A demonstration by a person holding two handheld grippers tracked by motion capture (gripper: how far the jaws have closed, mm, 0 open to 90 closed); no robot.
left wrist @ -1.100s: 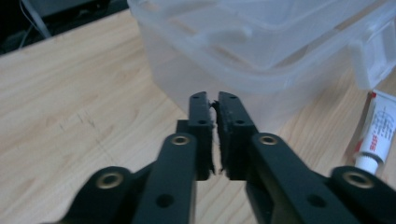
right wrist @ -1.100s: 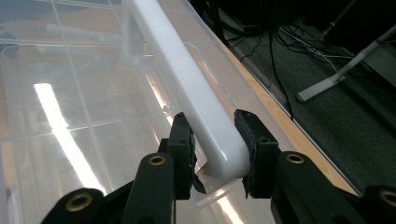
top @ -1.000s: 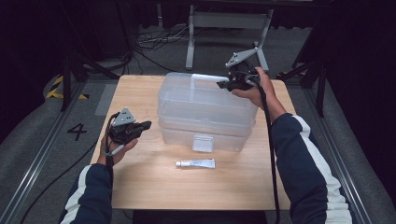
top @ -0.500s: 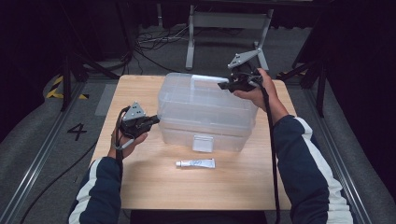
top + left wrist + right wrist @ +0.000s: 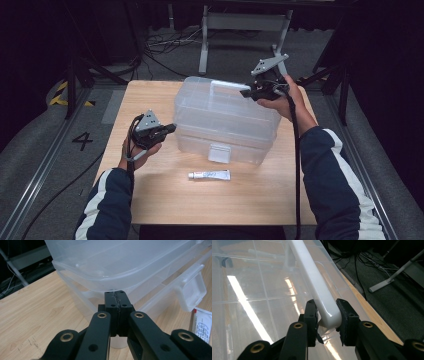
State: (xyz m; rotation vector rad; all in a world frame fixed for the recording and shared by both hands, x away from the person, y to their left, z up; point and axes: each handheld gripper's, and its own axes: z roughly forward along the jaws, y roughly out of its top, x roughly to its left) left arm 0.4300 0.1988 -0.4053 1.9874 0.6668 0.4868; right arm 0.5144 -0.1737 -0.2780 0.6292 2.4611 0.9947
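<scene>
Box: the clear plastic box [image 5: 225, 120] stands in the middle of the table [image 5: 150, 195] with its lid down; all places below are given from this box.
Handle: the white handle [image 5: 317, 282] lies along the top of the box lid, and the right gripper [image 5: 255, 91] is clamped on its end at the far right corner of the box.
Left gripper: the left gripper [image 5: 167, 129] hovers just beside the left wall of the box, jaws pressed together and holding nothing, tips pointing at the seam under the lid.
Latch: the white latch [image 5: 219, 152] sits on the front wall of the box, apparently shut.
Tube: a small tube [image 5: 209, 175] lies on the table just in front of the box, apart from it.
Advice: I judge the step is opening or lifting the box. Keep the right grip square on the handle so it does not slip off the rounded end, and use the closed left tips to steady the wall.
Hidden: the box looks empty, but reflections make this uncertain; the print on the tube is too small to read.
</scene>
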